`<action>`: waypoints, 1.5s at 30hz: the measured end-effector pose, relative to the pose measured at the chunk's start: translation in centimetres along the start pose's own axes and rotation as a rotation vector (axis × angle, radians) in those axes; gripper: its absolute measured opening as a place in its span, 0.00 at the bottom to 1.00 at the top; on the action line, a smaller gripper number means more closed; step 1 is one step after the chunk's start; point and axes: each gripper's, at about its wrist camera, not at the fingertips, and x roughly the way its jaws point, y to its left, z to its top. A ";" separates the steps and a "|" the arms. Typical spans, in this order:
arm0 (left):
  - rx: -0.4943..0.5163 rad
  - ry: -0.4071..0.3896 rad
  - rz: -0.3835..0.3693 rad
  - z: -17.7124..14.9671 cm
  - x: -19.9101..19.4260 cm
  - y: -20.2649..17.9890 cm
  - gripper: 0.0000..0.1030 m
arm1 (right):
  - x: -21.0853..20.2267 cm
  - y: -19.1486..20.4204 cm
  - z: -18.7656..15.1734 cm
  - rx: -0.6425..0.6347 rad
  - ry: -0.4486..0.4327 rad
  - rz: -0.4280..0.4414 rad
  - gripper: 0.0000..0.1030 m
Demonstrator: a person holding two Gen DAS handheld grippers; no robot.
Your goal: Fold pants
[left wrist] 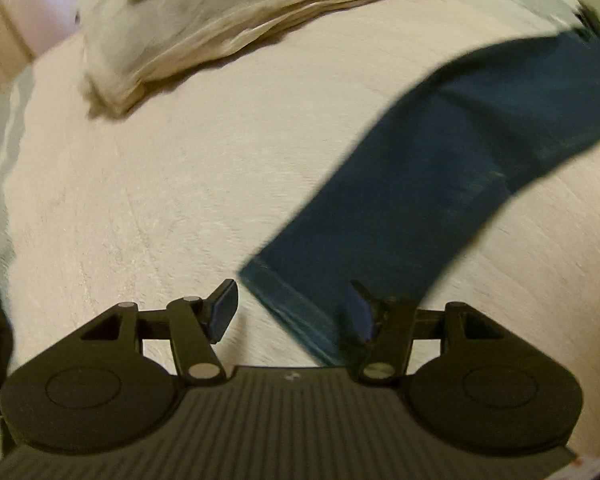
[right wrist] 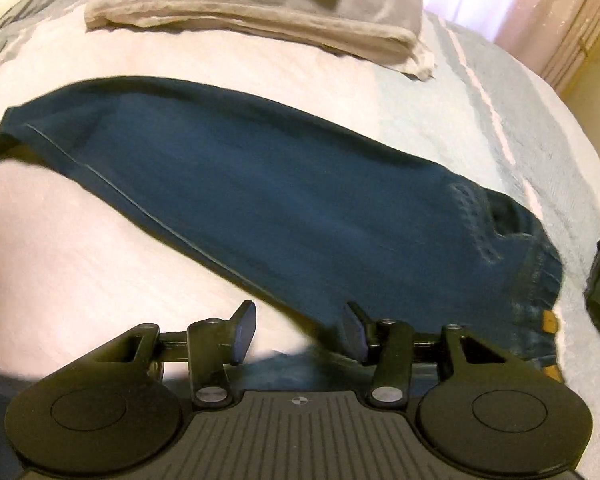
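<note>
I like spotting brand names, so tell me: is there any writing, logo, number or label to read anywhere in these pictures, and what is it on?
No readable text: none in either view.
Jeans: a tan patch at the waistband, too blurred to read any lettering.
Right gripper: a small round quartered mark on its body, a symbol, no letters.
Left gripper: a tiny pale mark on its body, too small to read.
Folded cream cloth: nothing printed shows.
</note>
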 end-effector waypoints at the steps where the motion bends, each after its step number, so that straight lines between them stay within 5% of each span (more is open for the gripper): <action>1: -0.019 -0.003 -0.021 0.1 0.8 0.8 0.53 | 0.1 1.5 0.4 0.002 -0.005 -0.007 0.44; 5: -0.124 0.054 -0.154 0.8 5.3 3.7 0.37 | 1.3 6.8 1.6 -0.030 -0.012 0.007 0.45; 6: -0.132 0.060 -0.159 0.8 5.6 4.1 0.16 | 1.4 8.0 1.8 -0.047 -0.012 0.007 0.45; 7: -0.134 0.060 -0.147 0.9 5.4 4.5 0.07 | 1.6 9.1 2.0 -0.065 -0.010 0.011 0.45; 9: -0.144 0.045 -0.192 1.6 4.1 6.3 0.07 | 1.4 10.5 2.3 -0.080 -0.013 0.019 0.45; 13: -0.086 -0.036 -0.075 4.5 1.5 9.0 0.04 | 0.7 11.5 2.6 -0.063 -0.016 0.032 0.45; 14: -0.049 -0.025 0.002 5.2 1.7 9.1 0.02 | 0.7 11.6 2.5 -0.053 -0.007 0.037 0.45; 16: -0.028 -0.007 0.032 5.6 2.2 9.5 0.02 | 0.5 11.8 2.2 -0.035 0.005 0.036 0.45; 21: -0.071 -0.037 0.035 4.4 0.4 8.3 0.09 | -0.2 11.3 0.9 0.050 0.041 0.029 0.45; 28: -0.085 -0.011 -0.034 0.8 -3.2 1.1 0.14 | -2.6 6.3 -3.3 0.375 0.096 -0.051 0.45; 34: -0.095 0.019 -0.102 -1.7 -8.1 -6.4 0.31 | -7.6 3.3 -7.9 0.579 0.147 -0.133 0.45; 38: -0.120 0.033 -0.132 -2.1 -11.6 -10.8 0.52 | -12.3 1.7 -10.1 0.650 0.121 -0.172 0.46; 45: -0.139 0.044 -0.158 -2.6 -16.9 -18.8 0.77 | -18.7 -1.7 -12.0 0.698 0.064 -0.198 0.70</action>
